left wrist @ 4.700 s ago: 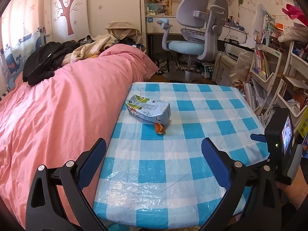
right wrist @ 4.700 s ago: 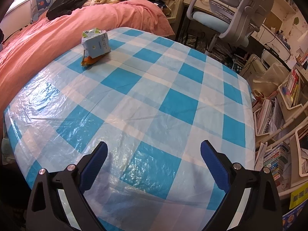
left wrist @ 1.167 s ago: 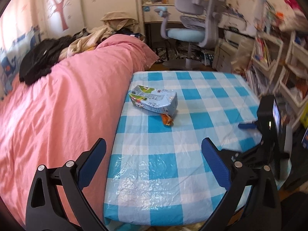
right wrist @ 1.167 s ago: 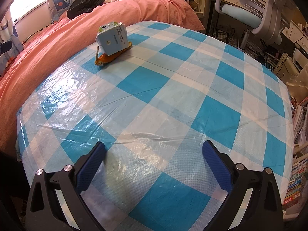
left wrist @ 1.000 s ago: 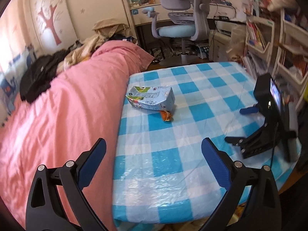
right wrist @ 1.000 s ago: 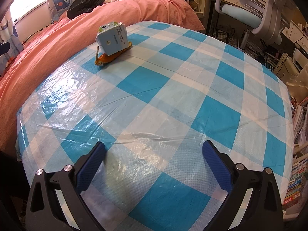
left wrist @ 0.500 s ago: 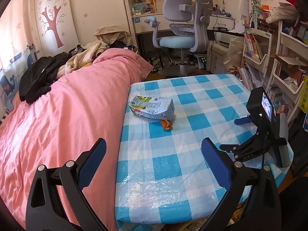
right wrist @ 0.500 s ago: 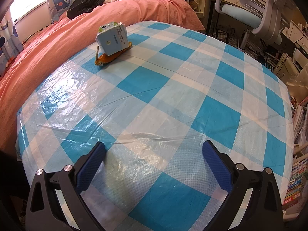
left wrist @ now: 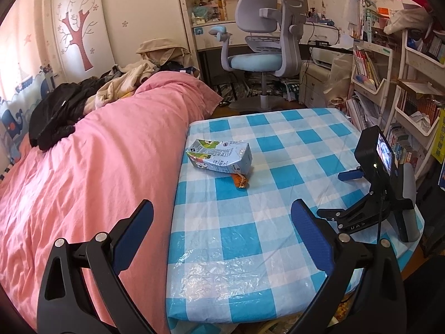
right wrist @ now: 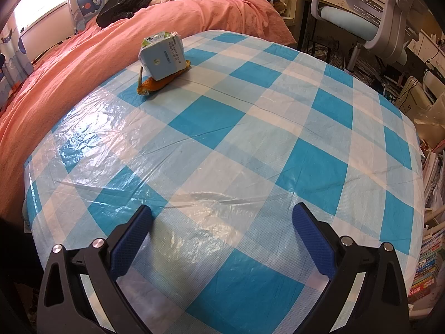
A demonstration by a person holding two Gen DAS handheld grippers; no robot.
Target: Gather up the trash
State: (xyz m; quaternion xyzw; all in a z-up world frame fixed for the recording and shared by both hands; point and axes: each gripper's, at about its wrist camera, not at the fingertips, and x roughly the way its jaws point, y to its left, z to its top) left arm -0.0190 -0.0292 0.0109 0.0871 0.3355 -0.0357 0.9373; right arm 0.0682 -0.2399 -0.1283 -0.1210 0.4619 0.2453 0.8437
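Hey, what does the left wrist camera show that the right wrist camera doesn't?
Only the left wrist view shows the right gripper resting at the table's right edge, plus the tree wall sticker and the bookshelves.

Only the right wrist view shows the bright window and the carton's printed end with the stick under it.

Both show the drink carton lying on an orange wrapper, the checked tablecloth, the pink bedding and the desk chair.

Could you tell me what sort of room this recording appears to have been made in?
Most likely a child's bedroom that doubles as a study: a bed with a pink duvet, a desk chair by a desk, and crowded bookshelves. A table with a checked cloth stands beside the bed.
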